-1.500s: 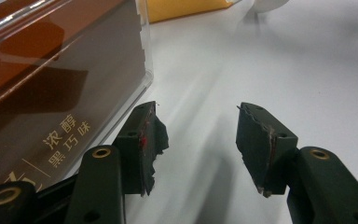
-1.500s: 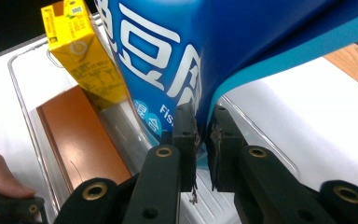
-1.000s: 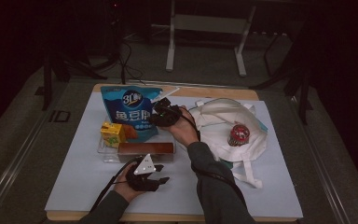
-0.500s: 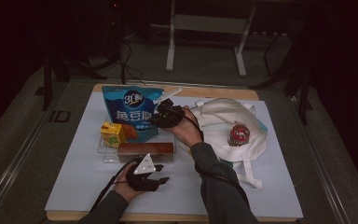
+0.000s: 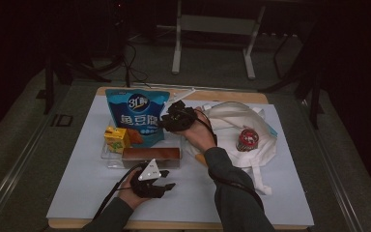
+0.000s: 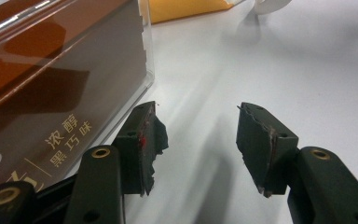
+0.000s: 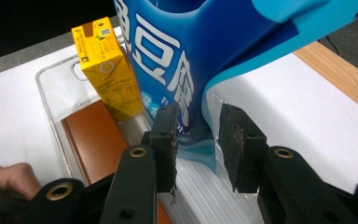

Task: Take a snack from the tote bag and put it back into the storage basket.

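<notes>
We are holding the right gripper [image 5: 166,121] at the lower edge of the blue bag [image 5: 136,116], and its jaws have just been opening — in the right gripper view the bag's bottom corner [image 7: 193,140] is sitting between the two black jaws, with a gap showing on the side of the right-hand jaw, so the pads are not pressing on it. The bag is standing upright at the back of the clear tray [image 5: 107,157], leaning a little, its blue face with white lettering turned toward us. Just beside it in the tray, the yellow carton [image 5: 117,138] is standing upright, and the brown box [image 5: 150,155] is lying flat along the tray's near side. We are resting the left gripper [image 5: 166,186] on the white sheet [image 5: 77,179] in front of the tray, with its jaws standing partly apart and nothing between them; in the left gripper view the brown box [image 6: 51,93], behind the tray's clear wall, is lying just beside the left-hand jaw, though whether the jaw is touching the wall we cannot tell. Farther out, to the right of our right hand [image 5: 198,135], a white cloth bag [image 5: 232,121] is lying spread on the sheet — a round red thing [image 5: 247,140] is sitting on top of it.
</notes>
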`<state>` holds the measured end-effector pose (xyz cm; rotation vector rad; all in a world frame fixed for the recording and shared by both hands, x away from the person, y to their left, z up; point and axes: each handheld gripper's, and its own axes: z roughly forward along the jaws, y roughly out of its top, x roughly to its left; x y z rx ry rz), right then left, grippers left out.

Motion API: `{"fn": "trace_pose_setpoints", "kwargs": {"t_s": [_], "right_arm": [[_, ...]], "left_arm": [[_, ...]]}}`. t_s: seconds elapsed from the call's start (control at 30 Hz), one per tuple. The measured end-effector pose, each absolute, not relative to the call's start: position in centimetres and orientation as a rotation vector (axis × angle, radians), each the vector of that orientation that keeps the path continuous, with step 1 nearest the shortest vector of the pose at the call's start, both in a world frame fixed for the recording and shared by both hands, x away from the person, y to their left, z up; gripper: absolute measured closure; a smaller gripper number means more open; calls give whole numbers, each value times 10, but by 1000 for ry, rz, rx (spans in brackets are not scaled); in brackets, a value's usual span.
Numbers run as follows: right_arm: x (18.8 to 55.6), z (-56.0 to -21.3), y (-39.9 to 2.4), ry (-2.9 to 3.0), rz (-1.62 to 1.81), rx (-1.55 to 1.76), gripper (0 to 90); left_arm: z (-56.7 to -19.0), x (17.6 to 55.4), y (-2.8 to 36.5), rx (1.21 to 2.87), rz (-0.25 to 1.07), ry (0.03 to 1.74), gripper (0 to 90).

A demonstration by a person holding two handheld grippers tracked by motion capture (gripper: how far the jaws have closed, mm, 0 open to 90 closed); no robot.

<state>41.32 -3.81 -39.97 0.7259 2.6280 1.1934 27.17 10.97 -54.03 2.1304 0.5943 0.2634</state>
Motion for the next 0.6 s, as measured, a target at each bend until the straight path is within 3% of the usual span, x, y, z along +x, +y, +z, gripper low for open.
{"fn": "trace_pose_setpoints", "kwargs": {"t_s": [0.6], "right_arm": [[404,-386,-84,2557,1198,821,677]], "left_arm": [[-540,272,112,2109,255,604,480]]}}
